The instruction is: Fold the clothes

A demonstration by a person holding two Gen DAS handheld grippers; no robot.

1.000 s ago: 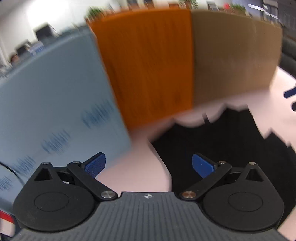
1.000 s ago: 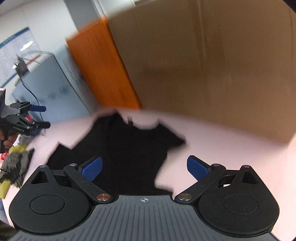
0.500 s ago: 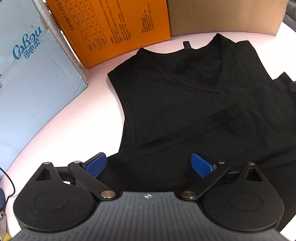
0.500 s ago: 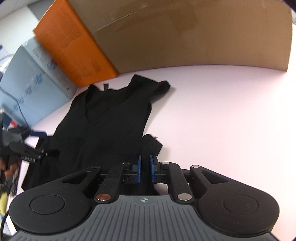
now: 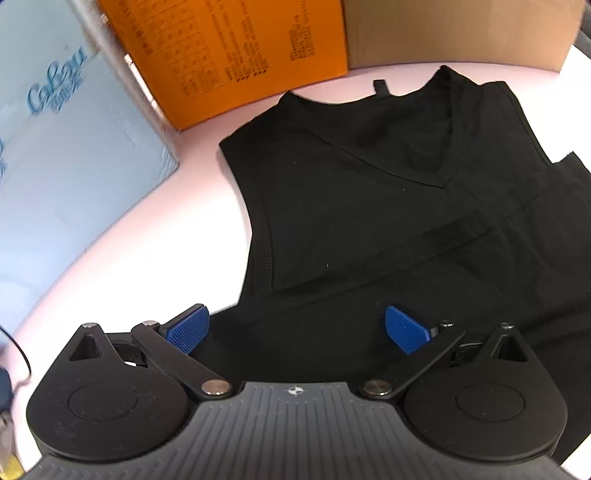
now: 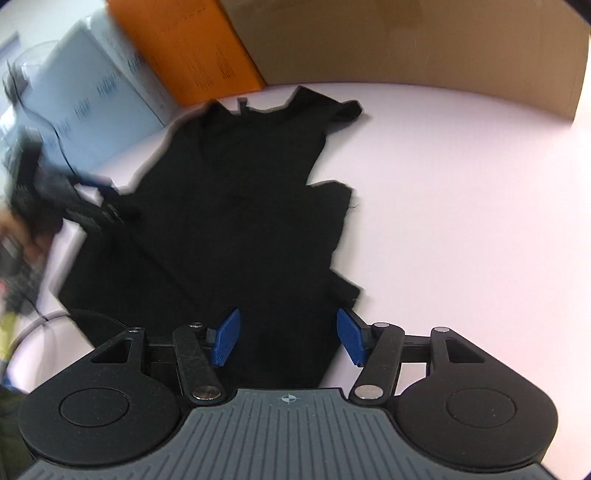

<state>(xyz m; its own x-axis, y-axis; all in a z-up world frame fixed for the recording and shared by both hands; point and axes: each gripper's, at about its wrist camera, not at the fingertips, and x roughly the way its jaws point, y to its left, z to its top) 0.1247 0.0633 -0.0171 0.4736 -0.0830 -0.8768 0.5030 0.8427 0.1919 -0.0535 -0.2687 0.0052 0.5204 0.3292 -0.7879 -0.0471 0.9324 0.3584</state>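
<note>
A black sleeveless V-neck top (image 5: 369, 221) lies flat on the pale pink table (image 5: 166, 240), neck toward the boxes, its lower part folded up across the body. My left gripper (image 5: 295, 328) is open, low over the top's left side near the armhole. In the right wrist view the same top (image 6: 229, 229) lies spread out. My right gripper (image 6: 288, 339) is open over the top's near right edge, holding nothing. The left gripper (image 6: 92, 206) shows blurred at the far left of that view.
A light blue carton (image 5: 66, 147), an orange box (image 5: 236, 55) and a brown cardboard box (image 5: 461, 33) stand along the table's far edge. Bare table (image 6: 461, 221) lies to the right of the top. A cable (image 5: 18, 354) lies at the left.
My right gripper was shut on the top's edge half a second ago and has now opened and let it go. My left gripper stayed open and moved slightly closer over the top.
</note>
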